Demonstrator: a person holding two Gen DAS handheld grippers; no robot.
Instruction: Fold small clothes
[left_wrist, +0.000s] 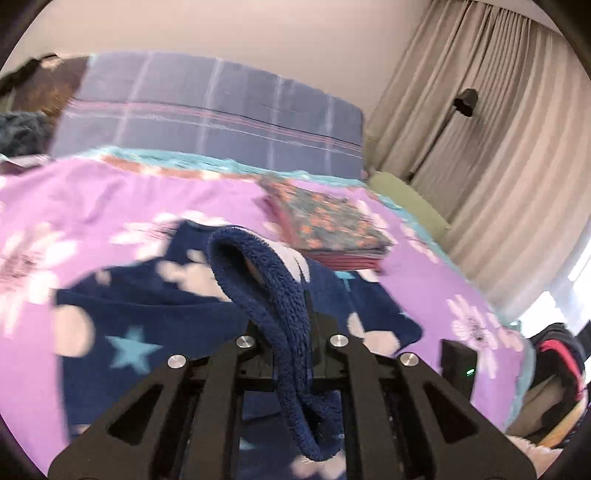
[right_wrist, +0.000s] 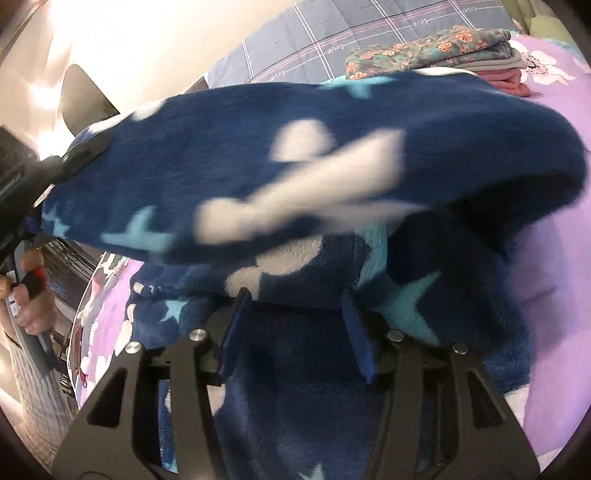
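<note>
Fleece is being carried over itself: a navy garment printed with pale clouds and turquoise stars is arching across the right wrist view, its lower layers lying on the bed just past the right gripper. That gripper's jaws are standing spread, with nothing between the blue pads. The left gripper is pinching a thick hem of the same garment, its jaws pressed together on the pile, and a loop of fabric is drooping back toward the camera.

Slipping seems the main risk. The fleece is bulky and springy, so the single pinched hem could pull free mid-swing, or the lifted flap could land skewed and bunch up, since the open right gripper is not pinning the lower layer. The hanging loop might also snag on the left gripper's linkage.

Underneath, a purple bedspread with white flowers is covering the soft surface, and a stack of folded clothes, a floral piece on top, is sitting nearby, apart from the garment. A plaid blue quilt is rising behind, and beige curtains are hanging beyond the bed's edge.
</note>
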